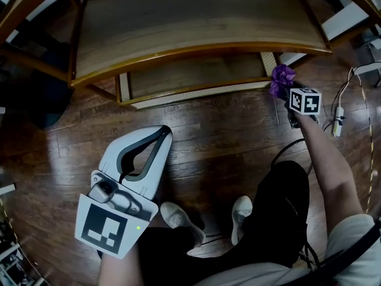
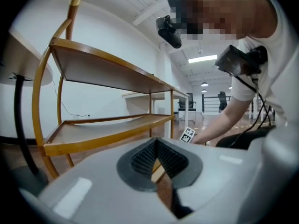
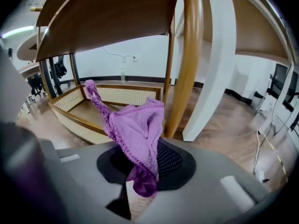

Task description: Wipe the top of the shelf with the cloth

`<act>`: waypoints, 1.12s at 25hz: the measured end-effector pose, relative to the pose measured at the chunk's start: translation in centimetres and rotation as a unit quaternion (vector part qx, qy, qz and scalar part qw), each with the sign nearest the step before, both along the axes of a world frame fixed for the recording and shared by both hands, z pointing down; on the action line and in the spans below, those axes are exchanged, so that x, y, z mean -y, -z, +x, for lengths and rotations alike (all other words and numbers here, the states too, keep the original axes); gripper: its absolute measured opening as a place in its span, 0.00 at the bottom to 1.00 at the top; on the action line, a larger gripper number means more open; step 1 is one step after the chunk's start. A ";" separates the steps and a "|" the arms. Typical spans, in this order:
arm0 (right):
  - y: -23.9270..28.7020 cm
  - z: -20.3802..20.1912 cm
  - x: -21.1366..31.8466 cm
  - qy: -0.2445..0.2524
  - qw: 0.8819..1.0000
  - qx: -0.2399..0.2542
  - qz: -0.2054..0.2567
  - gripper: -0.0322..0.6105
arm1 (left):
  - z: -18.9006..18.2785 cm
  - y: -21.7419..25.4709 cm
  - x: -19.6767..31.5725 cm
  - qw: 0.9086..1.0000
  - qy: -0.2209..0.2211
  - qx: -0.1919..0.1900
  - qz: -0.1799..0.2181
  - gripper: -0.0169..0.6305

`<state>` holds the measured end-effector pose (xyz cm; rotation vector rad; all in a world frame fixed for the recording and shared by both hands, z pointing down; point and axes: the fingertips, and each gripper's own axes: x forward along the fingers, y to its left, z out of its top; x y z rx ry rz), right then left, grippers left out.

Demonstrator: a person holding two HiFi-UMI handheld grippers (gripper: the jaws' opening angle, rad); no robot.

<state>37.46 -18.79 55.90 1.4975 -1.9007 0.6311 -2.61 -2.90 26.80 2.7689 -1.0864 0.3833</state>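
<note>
Before the shelf (image 1: 196, 46), well apart from it, the left gripper (image 1: 162, 133) hangs over the floor (image 1: 220, 136), jaws closed on nothing. The right gripper (image 3: 149, 164) clamps the purple cloth (image 3: 138, 129) near the shelf's right front leg (image 3: 187, 59), below the shelf's top.

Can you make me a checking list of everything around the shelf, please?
Surface: shelf top, bare wood, nothing seen on it.
Job's things: purple cloth, not yet on the shelf top.
Clutter: nothing seen.
Grippers: left gripper jaws together, empty; right gripper jaws shut on the cloth, low beside a shelf leg.
Cables: cables and a power strip on the floor, right.
Surroundings: dark wooden floor.
</note>
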 end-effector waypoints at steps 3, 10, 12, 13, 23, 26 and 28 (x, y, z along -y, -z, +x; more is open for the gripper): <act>1.1 -1.1 -0.1 0.001 1.000 0.016 0.003 0.20 | -1.2 0.7 0.6 1.000 0.023 -0.007 0.010 0.05; 4.3 -22.4 -3.6 0.222 0.969 0.110 -0.001 0.20 | -3.5 1.7 2.2 0.996 0.084 -0.020 0.027 0.05; 3.8 -30.3 -5.2 0.287 0.949 0.128 -0.001 0.20 | -4.4 2.4 2.5 0.994 0.104 -0.032 0.029 0.05; 3.4 -33.8 -6.0 0.314 0.940 0.131 0.001 0.20 | -4.8 2.6 2.6 0.993 0.110 -0.036 0.030 0.05; -1.8 -53.4 -9.4 0.413 0.901 0.131 -0.002 0.20 | -5.8 1.4 1.0 0.992 0.120 -0.028 -0.001 0.05; -3.2 -53.4 -8.4 0.410 0.906 0.105 -0.003 0.20 | -6.0 1.3 0.6 0.992 0.120 -0.024 -0.012 0.05; -3.9 -52.0 -7.6 0.398 0.912 0.095 -0.004 0.20 | -6.1 1.2 0.5 0.993 0.119 -0.021 -0.014 0.05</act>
